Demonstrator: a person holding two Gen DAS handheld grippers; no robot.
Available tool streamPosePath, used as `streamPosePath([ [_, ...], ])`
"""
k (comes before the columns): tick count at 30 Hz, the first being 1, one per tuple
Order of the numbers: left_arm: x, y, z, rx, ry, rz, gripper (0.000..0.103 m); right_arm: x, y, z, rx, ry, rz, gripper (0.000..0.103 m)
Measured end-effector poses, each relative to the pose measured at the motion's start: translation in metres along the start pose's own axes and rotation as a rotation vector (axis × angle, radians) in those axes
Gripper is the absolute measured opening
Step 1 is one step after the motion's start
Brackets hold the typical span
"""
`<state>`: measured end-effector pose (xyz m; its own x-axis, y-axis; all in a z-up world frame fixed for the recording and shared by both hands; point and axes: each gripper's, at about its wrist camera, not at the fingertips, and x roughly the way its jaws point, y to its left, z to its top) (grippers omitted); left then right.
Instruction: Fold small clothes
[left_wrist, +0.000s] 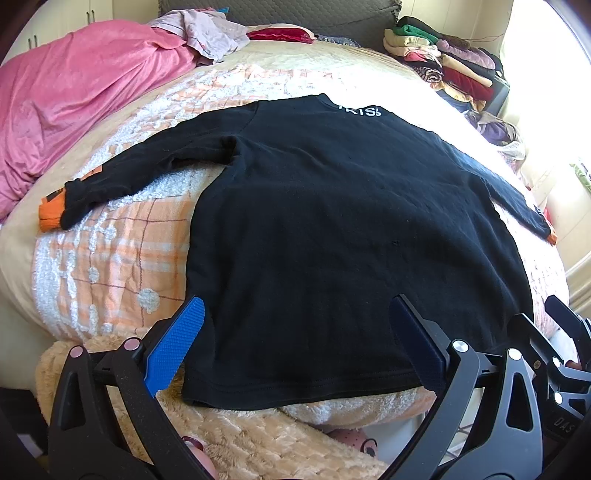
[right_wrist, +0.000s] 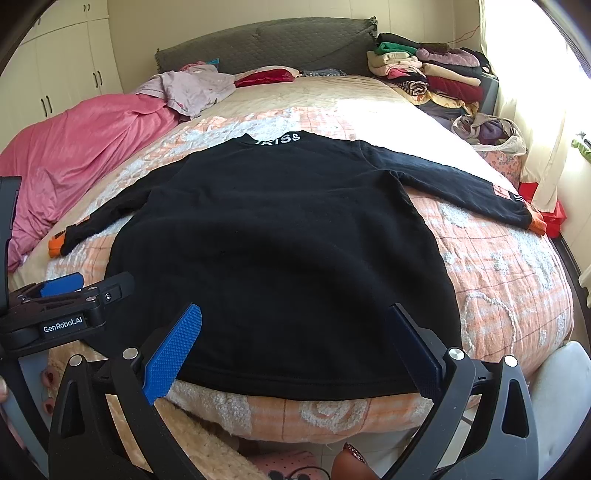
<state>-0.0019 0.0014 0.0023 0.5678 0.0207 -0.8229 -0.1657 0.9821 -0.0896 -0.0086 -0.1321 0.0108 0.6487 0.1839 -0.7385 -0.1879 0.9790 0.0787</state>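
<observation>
A small black long-sleeved sweatshirt (left_wrist: 325, 221) with orange cuffs and white lettering at the collar lies flat on the bed, back up, sleeves spread out to both sides. It also shows in the right wrist view (right_wrist: 273, 251). My left gripper (left_wrist: 299, 306) is open and empty, hovering over the hem near its left corner. My right gripper (right_wrist: 295, 314) is open and empty over the hem's right part. The left gripper (right_wrist: 74, 291) shows at the left of the right wrist view.
The bed has an orange checked blanket (left_wrist: 110, 251). A pink quilt (left_wrist: 74, 96) lies at the left. A pile of folded clothes (right_wrist: 424, 77) sits at the far right by the headboard. A fluffy beige throw (left_wrist: 229, 435) hangs at the near edge.
</observation>
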Motion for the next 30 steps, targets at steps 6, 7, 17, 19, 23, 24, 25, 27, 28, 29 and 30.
streamPosePath([
  [6,-0.0003,-0.0003,-0.0003,0.000,0.002,0.000,0.094,0.0002,0.0035,0.0000,-0.008,0.001,0.006,0.099],
  [7,0.0001,-0.0003,-0.0005,0.000,0.004,0.000,0.094,0.0004,0.0040,-0.0001,-0.009,0.002,0.006,0.099],
  [17,0.0011,0.0002,-0.0008,0.000,0.006,0.000,0.094,0.0005,0.0038,-0.0012,-0.009,0.003,0.005,0.099],
  [19,0.0011,0.0002,-0.0011,-0.001,0.008,0.001,0.094,0.0006,0.0035,-0.0011,-0.008,0.004,0.006,0.099],
  [23,0.0013,0.0005,-0.0013,-0.001,0.007,0.001,0.094,0.0005,0.0035,-0.0009,-0.008,0.003,0.005,0.099],
  [24,0.0013,0.0006,-0.0012,-0.001,0.008,0.002,0.094,0.0006,0.0037,-0.0011,-0.008,0.003,0.005,0.099],
  [25,0.0012,0.0008,-0.0011,-0.001,0.008,0.003,0.094,0.0005,0.0035,-0.0010,-0.008,0.003,0.005,0.099],
  [27,0.0017,0.0013,-0.0003,-0.002,0.007,0.004,0.094,0.0005,0.0034,-0.0009,-0.007,0.004,0.005,0.099],
  [28,0.0020,0.0017,0.0001,-0.002,0.007,0.005,0.094,0.0005,0.0032,-0.0010,-0.007,0.004,0.005,0.099],
  [29,0.0025,0.0018,0.0005,-0.002,0.008,0.006,0.094,0.0006,0.0031,-0.0006,-0.005,0.004,0.005,0.099],
  [30,0.0024,0.0019,0.0007,-0.003,0.009,0.006,0.094,0.0008,0.0028,-0.0004,-0.004,0.005,0.005,0.099],
])
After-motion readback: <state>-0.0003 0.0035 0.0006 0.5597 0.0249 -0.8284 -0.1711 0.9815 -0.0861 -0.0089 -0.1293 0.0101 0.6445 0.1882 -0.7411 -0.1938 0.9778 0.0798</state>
